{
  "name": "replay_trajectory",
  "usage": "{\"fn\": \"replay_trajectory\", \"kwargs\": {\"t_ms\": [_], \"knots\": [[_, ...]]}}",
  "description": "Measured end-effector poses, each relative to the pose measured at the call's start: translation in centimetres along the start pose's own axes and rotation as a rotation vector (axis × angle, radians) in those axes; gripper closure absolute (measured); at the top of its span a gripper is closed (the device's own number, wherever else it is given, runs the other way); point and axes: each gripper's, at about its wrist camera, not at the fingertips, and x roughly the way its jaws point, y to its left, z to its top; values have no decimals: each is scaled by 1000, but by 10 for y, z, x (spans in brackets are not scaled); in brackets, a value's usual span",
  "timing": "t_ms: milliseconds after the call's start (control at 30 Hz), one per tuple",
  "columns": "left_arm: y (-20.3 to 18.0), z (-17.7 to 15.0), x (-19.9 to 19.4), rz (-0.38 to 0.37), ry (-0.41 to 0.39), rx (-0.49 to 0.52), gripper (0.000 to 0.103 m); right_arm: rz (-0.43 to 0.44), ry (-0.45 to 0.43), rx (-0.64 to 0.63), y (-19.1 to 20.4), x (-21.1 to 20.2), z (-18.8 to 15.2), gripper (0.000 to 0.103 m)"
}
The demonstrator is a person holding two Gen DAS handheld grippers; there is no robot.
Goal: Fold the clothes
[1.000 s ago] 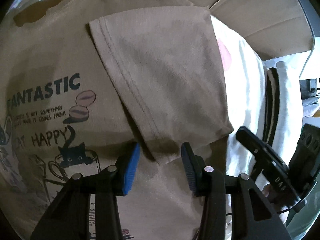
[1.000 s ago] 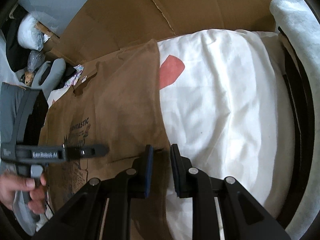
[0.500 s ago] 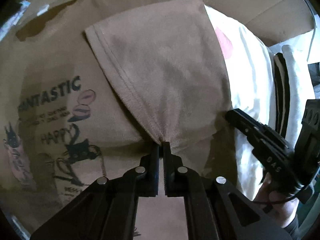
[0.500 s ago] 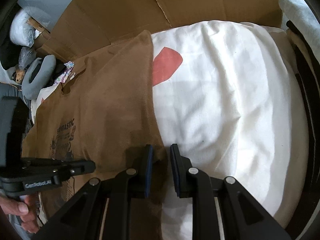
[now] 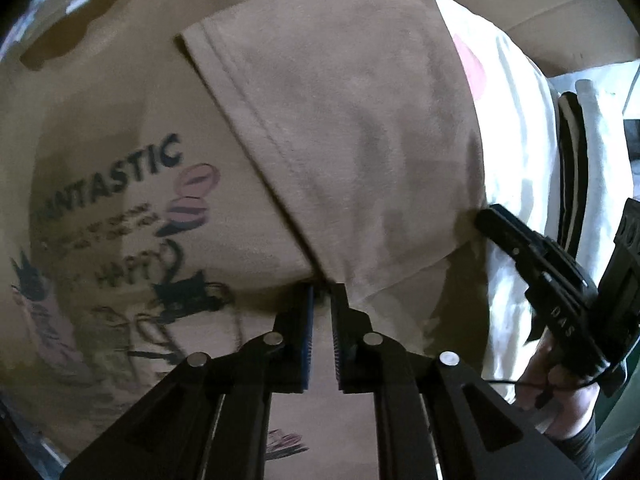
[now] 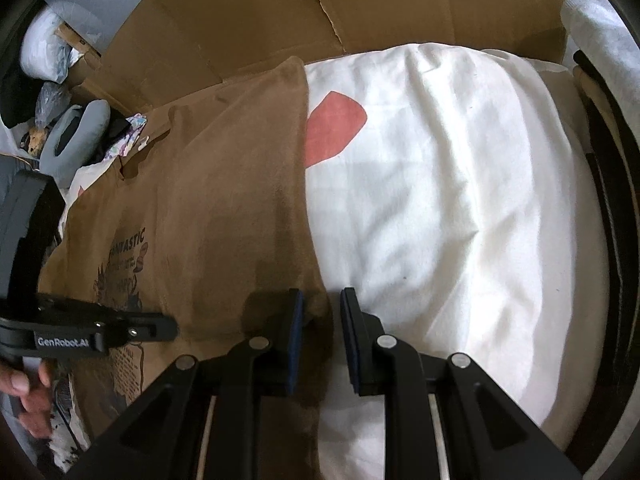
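A tan T-shirt (image 5: pixel 100 128) printed "FANTASTIC" lies flat, its sleeve (image 5: pixel 352 128) folded over the chest. My left gripper (image 5: pixel 322 296) is slightly open at the sleeve's lower corner, its jaws a small gap apart and just clear of the cloth. In the right wrist view the same shirt (image 6: pixel 224 208) lies left of a white garment (image 6: pixel 460 208). My right gripper (image 6: pixel 322 304) is open a little over the shirt's folded right edge, holding nothing. The left gripper's body (image 6: pixel 80 332) shows at the left, the right one (image 5: pixel 560 280) at the right of the left wrist view.
The white garment with a red patch (image 6: pixel 334 130) lies beside the shirt on the right. Cardboard (image 6: pixel 360 8) lies behind both. A dark striped garment (image 5: pixel 572 168) lies at the far right. Bags and clutter (image 6: pixel 52 92) sit at the far left.
My left gripper shut on the sleeve's corner, then opened slightly and let it go. My right gripper opened a little wider. The sleeve stays folded over the chest.
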Motion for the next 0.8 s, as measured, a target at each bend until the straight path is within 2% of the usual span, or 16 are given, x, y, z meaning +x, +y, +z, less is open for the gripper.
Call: {"fn": "replay_trajectory", "kwargs": {"t_ms": [167, 300, 500, 567, 667, 800], "knots": [[13, 6, -27, 35, -61, 27, 94, -10, -18, -6, 5, -9, -1, 86], [9, 16, -40, 6, -117, 77, 94, -5, -38, -30, 14, -19, -1, 86], [-15, 28, -38, -57, -148, 148, 94, 17, -39, -58, 27, -19, 2, 86], [-29, 22, -35, -67, -161, 185, 94, 24, -33, -55, 28, -18, 1, 86], [-55, 24, -28, -57, -180, 254, 94, 31, -27, -51, 28, -14, 0, 86], [-54, 31, -18, -21, -191, 325, 94, 32, -9, -39, 27, -4, -3, 86]]}}
